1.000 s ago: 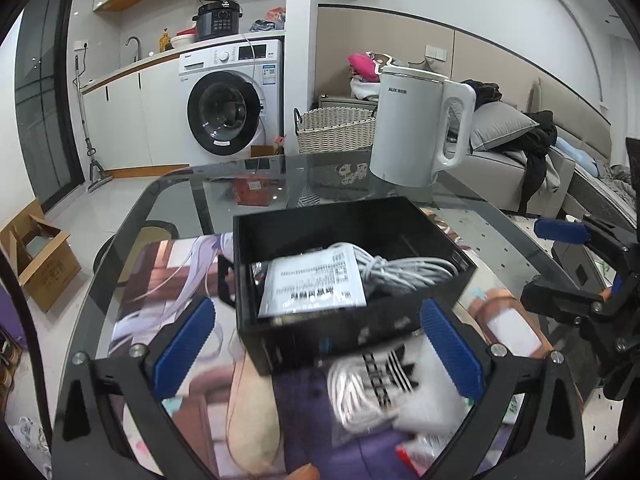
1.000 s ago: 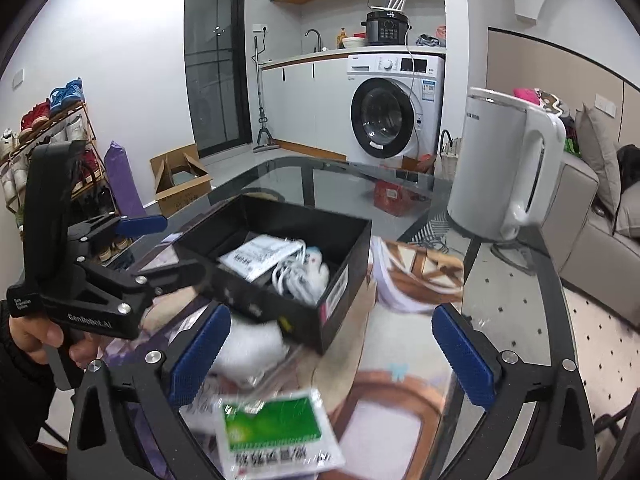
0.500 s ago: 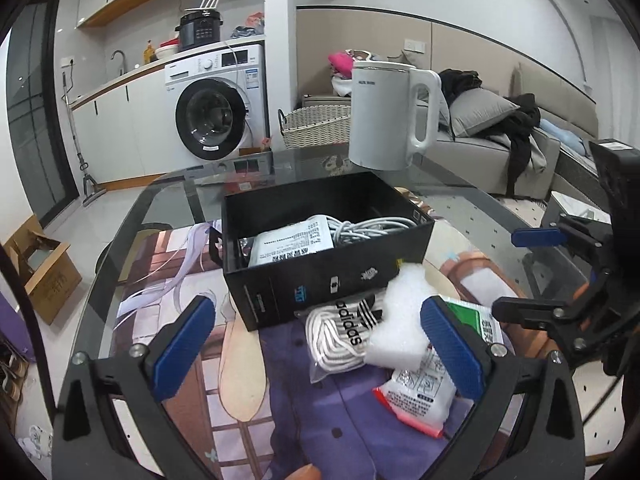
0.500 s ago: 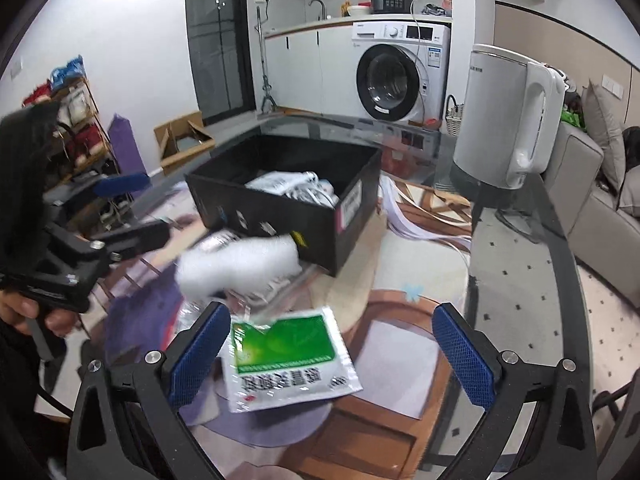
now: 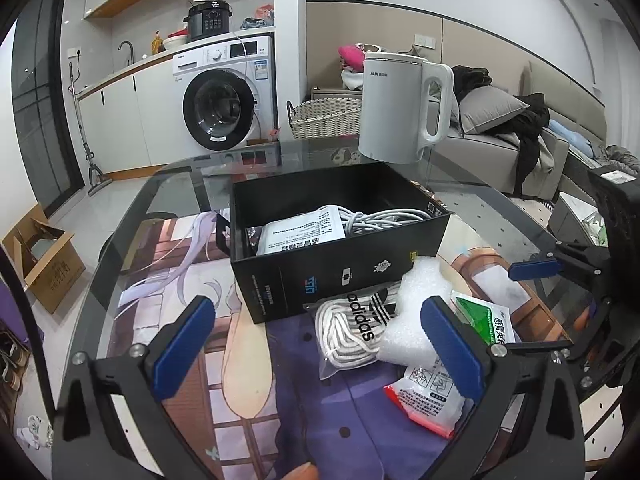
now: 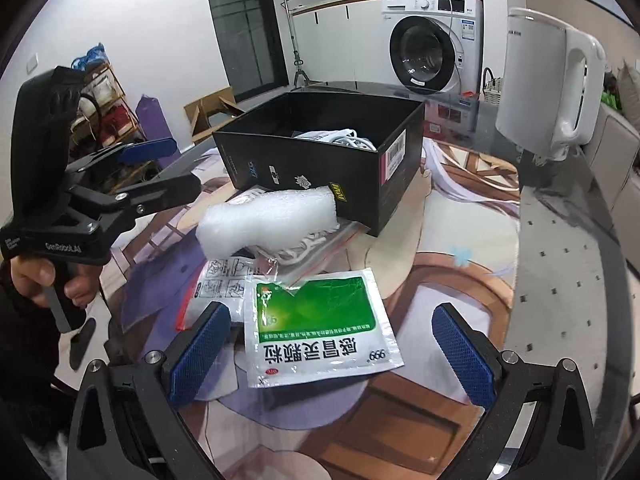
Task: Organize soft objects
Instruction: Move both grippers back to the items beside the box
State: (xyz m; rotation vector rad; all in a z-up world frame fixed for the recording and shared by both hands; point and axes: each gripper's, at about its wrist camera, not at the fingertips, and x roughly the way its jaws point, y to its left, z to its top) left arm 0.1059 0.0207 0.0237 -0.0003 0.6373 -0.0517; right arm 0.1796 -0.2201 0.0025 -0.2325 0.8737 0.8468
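A black box (image 5: 340, 236) on the glass table holds a white printed pouch (image 5: 300, 234) and a white cable (image 5: 380, 216). In front of it lie a bagged white rope with an adidas label (image 5: 352, 328), a white foam piece (image 5: 412, 312) (image 6: 268, 216), a green-and-white sachet (image 6: 320, 328) (image 5: 484, 320) and a red-edged packet (image 5: 432, 400). My left gripper (image 5: 320, 344) is open and empty above the rope bag. My right gripper (image 6: 332, 348) is open and empty over the green sachet. The box also shows in the right wrist view (image 6: 320, 152).
A white kettle (image 5: 404, 108) (image 6: 548, 80) stands behind the box. A printed mat (image 5: 180, 288) covers the table. A washing machine (image 5: 228, 96), wicker basket (image 5: 324, 120), sofa (image 5: 512, 136) and cardboard box (image 5: 40, 256) are around the table.
Both grippers have drawn back from the black box, toward me. The loose packets in front of the box have come into full view. Both stay open.
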